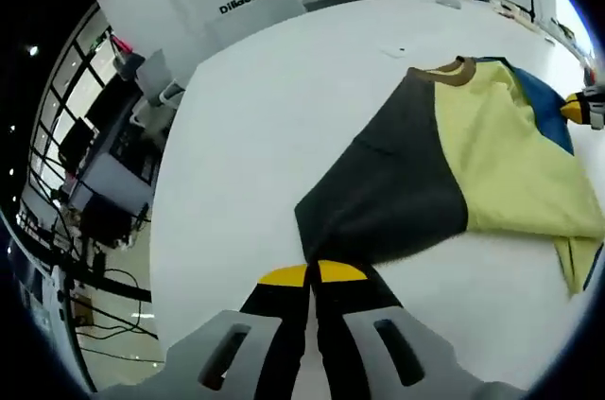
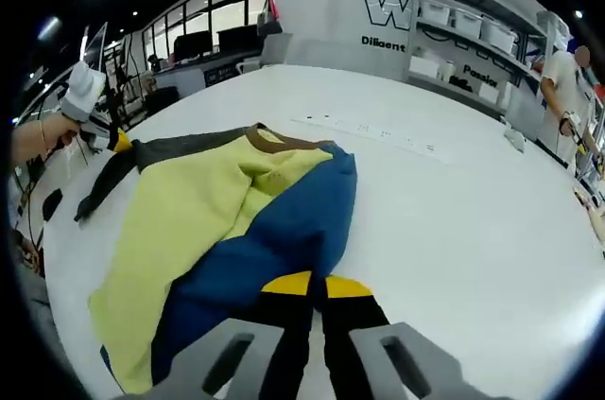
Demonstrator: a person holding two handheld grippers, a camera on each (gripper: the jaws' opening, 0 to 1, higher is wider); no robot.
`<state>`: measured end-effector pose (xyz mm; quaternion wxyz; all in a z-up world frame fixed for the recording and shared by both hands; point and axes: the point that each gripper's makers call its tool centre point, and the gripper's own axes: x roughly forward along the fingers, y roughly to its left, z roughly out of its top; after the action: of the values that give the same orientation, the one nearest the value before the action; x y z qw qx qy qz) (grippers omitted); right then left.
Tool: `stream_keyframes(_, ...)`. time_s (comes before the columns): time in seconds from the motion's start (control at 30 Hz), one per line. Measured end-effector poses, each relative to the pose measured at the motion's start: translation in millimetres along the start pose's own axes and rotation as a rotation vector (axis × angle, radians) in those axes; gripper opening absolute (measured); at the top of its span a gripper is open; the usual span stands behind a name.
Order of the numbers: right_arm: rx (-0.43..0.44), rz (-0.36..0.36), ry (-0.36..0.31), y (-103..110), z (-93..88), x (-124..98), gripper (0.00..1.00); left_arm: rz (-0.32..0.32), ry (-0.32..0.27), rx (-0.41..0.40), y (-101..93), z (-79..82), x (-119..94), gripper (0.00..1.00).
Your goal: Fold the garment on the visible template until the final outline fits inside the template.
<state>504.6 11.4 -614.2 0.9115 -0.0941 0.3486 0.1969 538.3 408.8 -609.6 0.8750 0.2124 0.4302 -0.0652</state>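
Shirt (image 1: 444, 164) lies spread on the white worktop (image 1: 274, 116), part folded: grey sleeve side, yellow body, blue sleeve side, brown collar (image 1: 454, 71) toward the far end. No template outline visible under or round it, can't tell where its edges run.

Left claw (image 1: 312, 274): jaws together, yellow tips clamped on the grey sleeve end, cloth pinched right at the tips. Right claw (image 2: 314, 284): jaws together on the blue sleeve (image 2: 284, 230) edge, cloth bunched just ahead of the tips. In the right gripper view the left claw (image 2: 120, 142) shows at the far grey corner w/ a person's hand (image 2: 38, 130) behind it. In the left gripper view the right claw's tip shows at the blue edge, far right.

Risks from here, as I judge them:
- Both grips are thin, at the very edge of the fabric. A quick lift or pull could slip a sleeve out, esp. the grey one.
- Pulling the two sleeves unevenly would drag the whole shirt across the worktop and skew it off the template.
- Yellow body already wrinkled and doubled near the blue side; folding over that traps bulk, outline ends up too wide.
- Shirt sits near the worktop edge on the grey side in the right gripper view; a drag that way could hang it over.
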Motion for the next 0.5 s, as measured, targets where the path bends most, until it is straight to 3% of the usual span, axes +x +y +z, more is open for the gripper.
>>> stream_keyframes(0.1,-0.005,0.002,0.007,-2,-0.9,-2,0.0,0.014,0.004,0.014,4.6,3.2,3,0.0)
stream_keyframes(0.33,0.003,-0.025,0.012,-17,-4.1,-5,0.0,0.016,0.013,-0.04,9.7,-0.6,8,0.0)
stream_keyframes(0.5,-0.053,-0.066,0.008,-27,-3.5,-8,0.0,0.028,0.023,-0.021,12.7,-4.0,9,0.0)
